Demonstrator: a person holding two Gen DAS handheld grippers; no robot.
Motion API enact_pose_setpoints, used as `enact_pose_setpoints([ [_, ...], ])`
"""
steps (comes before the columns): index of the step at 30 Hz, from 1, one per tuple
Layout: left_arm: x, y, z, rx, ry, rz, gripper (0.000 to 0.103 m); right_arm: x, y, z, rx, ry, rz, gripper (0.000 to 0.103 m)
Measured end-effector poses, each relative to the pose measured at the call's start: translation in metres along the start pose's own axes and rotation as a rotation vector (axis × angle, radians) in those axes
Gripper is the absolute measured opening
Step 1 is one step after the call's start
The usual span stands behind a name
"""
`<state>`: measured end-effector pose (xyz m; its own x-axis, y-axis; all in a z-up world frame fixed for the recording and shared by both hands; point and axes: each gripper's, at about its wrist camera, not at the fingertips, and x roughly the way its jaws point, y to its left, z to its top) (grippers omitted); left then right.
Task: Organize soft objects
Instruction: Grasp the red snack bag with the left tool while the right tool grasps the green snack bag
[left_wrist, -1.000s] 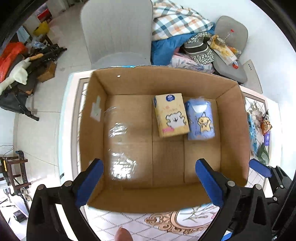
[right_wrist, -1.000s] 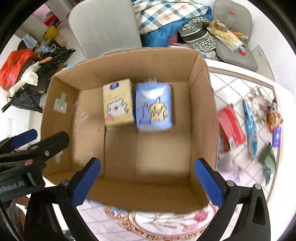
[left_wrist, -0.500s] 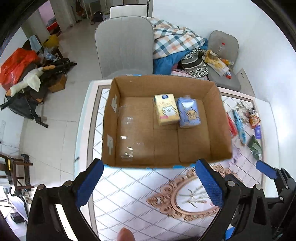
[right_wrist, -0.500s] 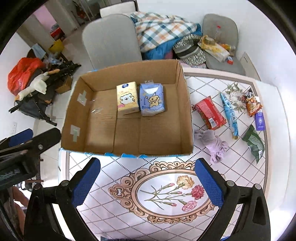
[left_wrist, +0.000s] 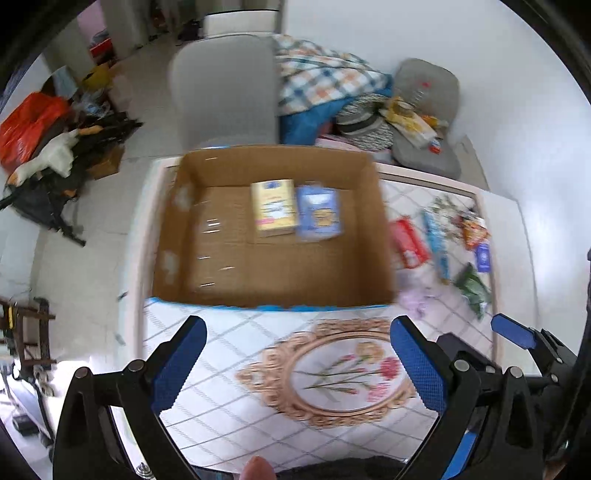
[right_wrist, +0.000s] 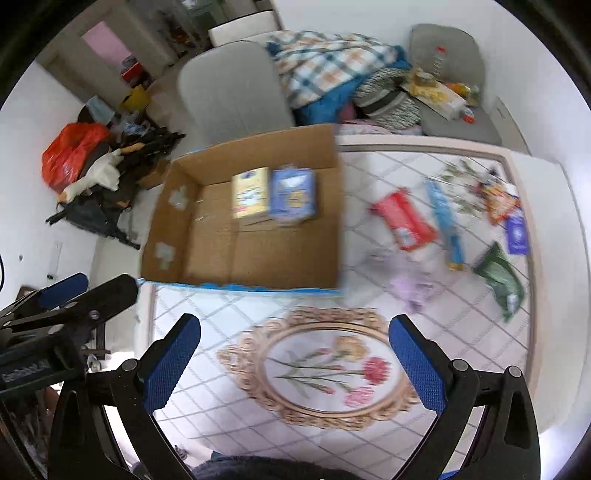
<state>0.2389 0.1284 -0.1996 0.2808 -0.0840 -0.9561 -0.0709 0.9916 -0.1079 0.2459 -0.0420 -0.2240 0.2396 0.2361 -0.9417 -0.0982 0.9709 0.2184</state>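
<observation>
Both grippers have drawn back from the cardboard box (left_wrist: 273, 236), which holds a yellow tissue pack (left_wrist: 274, 208) touching a blue tissue pack (left_wrist: 318, 213); a purple soft toy (right_wrist: 412, 286) lies on the table (right_wrist: 236, 402) beside the box; left gripper (left_wrist: 295, 369) and right gripper (right_wrist: 293, 367) spread wide, empty.

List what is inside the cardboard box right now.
The cardboard box holds two tissue packs side by side at its far end: a yellow pack and a blue pack. The rest of its floor shows bare; whatever lies under the packs is covered.
</observation>
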Motion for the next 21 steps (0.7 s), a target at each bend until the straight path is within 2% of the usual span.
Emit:
enact_pose_setpoints([
  [3,0.024,-0.05,0.008,0.054,0.044,-0.04,0.102,-0.006,-0.064,0.008,0.051,0.007,-0.063,0.103],
  [6,0.07,-0.106,0.013,0.116,0.148,-0.066,0.102,-0.002,-0.132,0.019,0.088,0.029,-0.147,0.103],
  [8,0.106,-0.137,0.018,0.117,0.225,-0.104,0.102,0.01,-0.184,0.027,0.105,0.066,-0.213,0.103],
  [10,0.146,-0.162,0.025,0.102,0.307,-0.116,0.102,0.026,-0.224,0.034,0.112,0.103,-0.23,0.103],
  [12,0.181,-0.18,0.028,0.092,0.366,-0.089,0.102,0.049,-0.258,0.041,0.109,0.157,-0.248,0.103],
  [14,0.212,-0.192,0.026,0.045,0.437,-0.082,0.102,0.077,-0.289,0.043,0.11,0.21,-0.261,0.103],
  [16,0.232,-0.195,0.026,-0.01,0.473,-0.095,0.102,0.1,-0.307,0.045,0.116,0.254,-0.261,0.103],
  [21,0.267,-0.194,0.049,-0.145,0.491,-0.085,0.102,0.147,-0.332,0.039,0.135,0.34,-0.24,0.095],
])
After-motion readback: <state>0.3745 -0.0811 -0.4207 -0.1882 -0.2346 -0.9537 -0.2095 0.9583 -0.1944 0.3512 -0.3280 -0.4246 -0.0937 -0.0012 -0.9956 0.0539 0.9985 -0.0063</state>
